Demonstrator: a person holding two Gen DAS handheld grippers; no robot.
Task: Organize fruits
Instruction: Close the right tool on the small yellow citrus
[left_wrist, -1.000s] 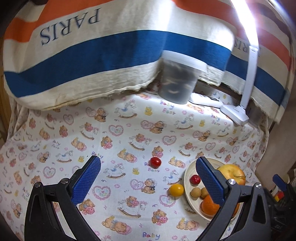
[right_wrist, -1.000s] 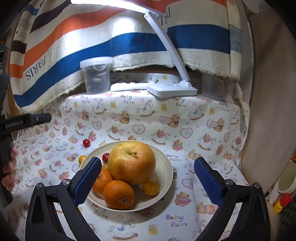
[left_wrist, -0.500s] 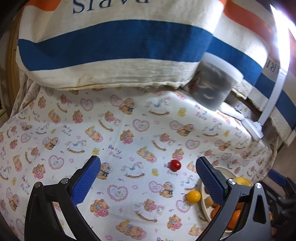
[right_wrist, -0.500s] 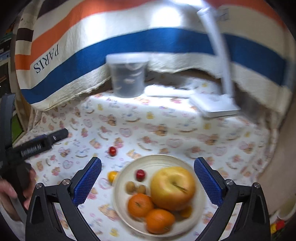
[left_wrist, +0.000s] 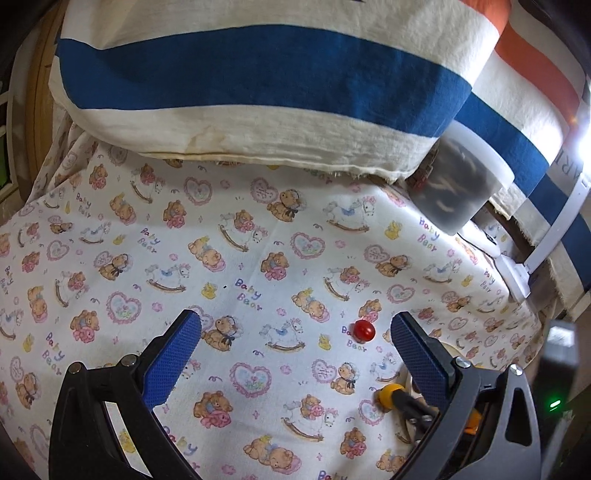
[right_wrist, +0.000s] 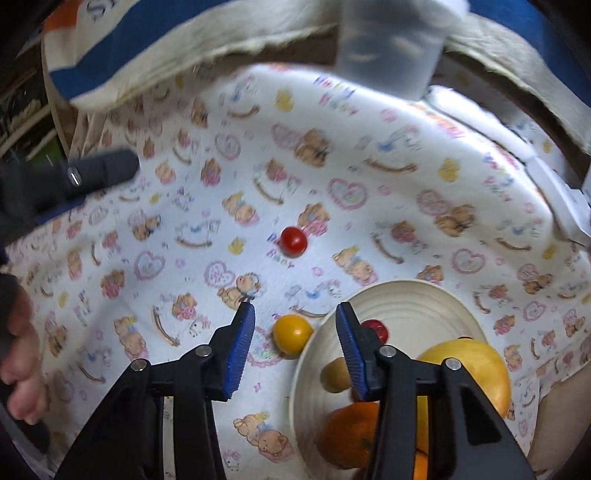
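Fruit lies loose on the bear-print cloth (left_wrist: 258, 266) and heaped in a cream plate (right_wrist: 417, 299). In the right wrist view a hand (right_wrist: 18, 354) on the left gripper's handle is cut off at the left edge, blurred. Ahead of the right gripper (right_wrist: 295, 332), past its tips, sits a red tomato (right_wrist: 293, 241), round, with no long axis to read. Between the two blue pads (right_wrist: 242, 345), near their tips, sits a yellow tomato (right_wrist: 291, 335), also round, just beside the plate's left rim; the jaws are closing and neither pad touches it. Behind the right pad a second red fruit (right_wrist: 378, 328) and a brown oval one (right_wrist: 334, 373) are half hidden; the oval's long axis runs roughly across the view. Right of the pad lie an orange (right_wrist: 347, 435) and a big yellow apple (right_wrist: 476, 369), both partly covered by the gripper frame. The far tub (right_wrist: 388, 44) is smeared by motion.

In the left wrist view the left gripper (left_wrist: 291, 354) stands spread wide over bare cloth, nothing between its pads. The red tomato (left_wrist: 364, 330) lies just inside its right pad (left_wrist: 419, 360). Below that pad the yellow tomato (left_wrist: 388, 393) shows with the right gripper's dark tip over it; the plate is mostly hidden there.
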